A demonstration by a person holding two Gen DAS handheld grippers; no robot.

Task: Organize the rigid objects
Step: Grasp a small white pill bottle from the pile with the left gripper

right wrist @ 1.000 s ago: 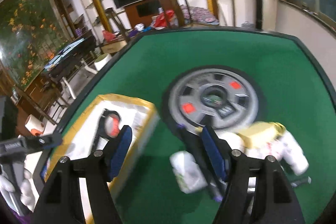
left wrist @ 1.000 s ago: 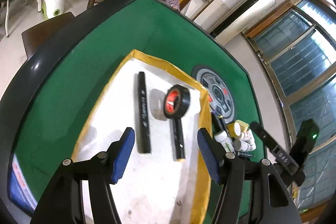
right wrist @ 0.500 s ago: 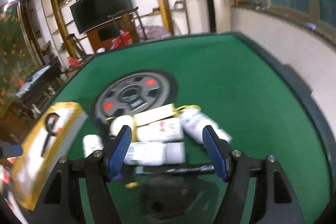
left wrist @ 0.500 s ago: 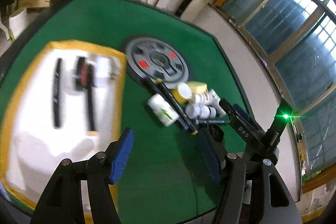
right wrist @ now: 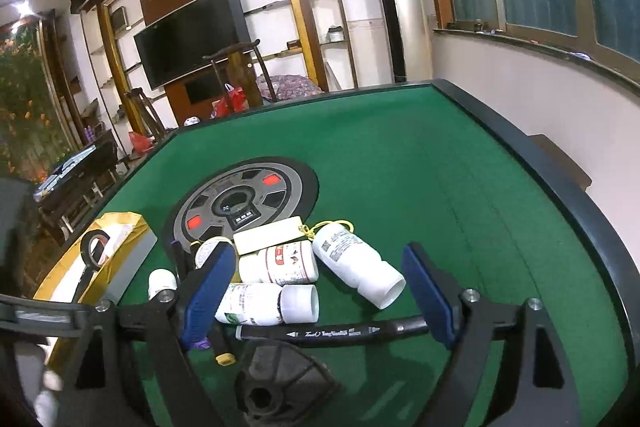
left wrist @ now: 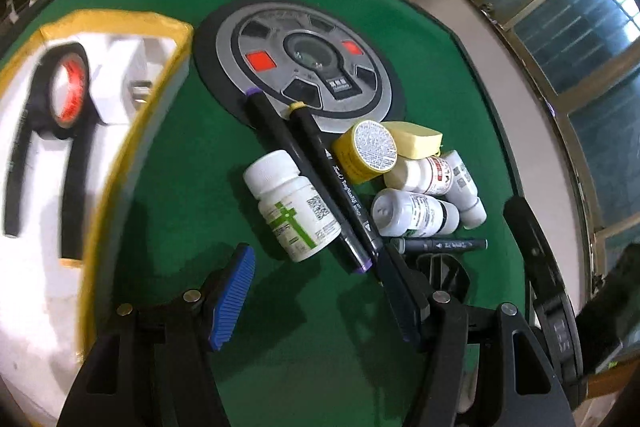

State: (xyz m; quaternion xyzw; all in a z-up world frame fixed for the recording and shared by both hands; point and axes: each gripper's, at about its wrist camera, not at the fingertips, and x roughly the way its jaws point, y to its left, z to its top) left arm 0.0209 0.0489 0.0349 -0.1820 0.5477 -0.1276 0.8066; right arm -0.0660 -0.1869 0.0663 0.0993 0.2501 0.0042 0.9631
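A pile of rigid objects lies on the green table: a white bottle with a green label (left wrist: 294, 209), two black markers (left wrist: 320, 183), a yellow-lidded jar (left wrist: 366, 151), several small white bottles (left wrist: 416, 213) (right wrist: 282, 263) and a third black marker (right wrist: 332, 333). My left gripper (left wrist: 320, 299) is open and empty just in front of the green-label bottle. My right gripper (right wrist: 316, 293) is open and empty, its jaws astride the white bottles and above the black marker. A white tray with yellow rim (left wrist: 120, 163) holds a black tape roll (left wrist: 66, 91) and black markers.
A round grey dial panel (left wrist: 304, 63) is set in the table's middle behind the pile. A black faceted object (right wrist: 280, 383) lies near the right gripper. The table's raised dark edge (right wrist: 560, 183) runs along the right. The other gripper's body (left wrist: 560, 307) stands at the right.
My left gripper swung from above the tray over to the pile and came closer. My right gripper moved right and nearer to the white bottles. Both stayed open.
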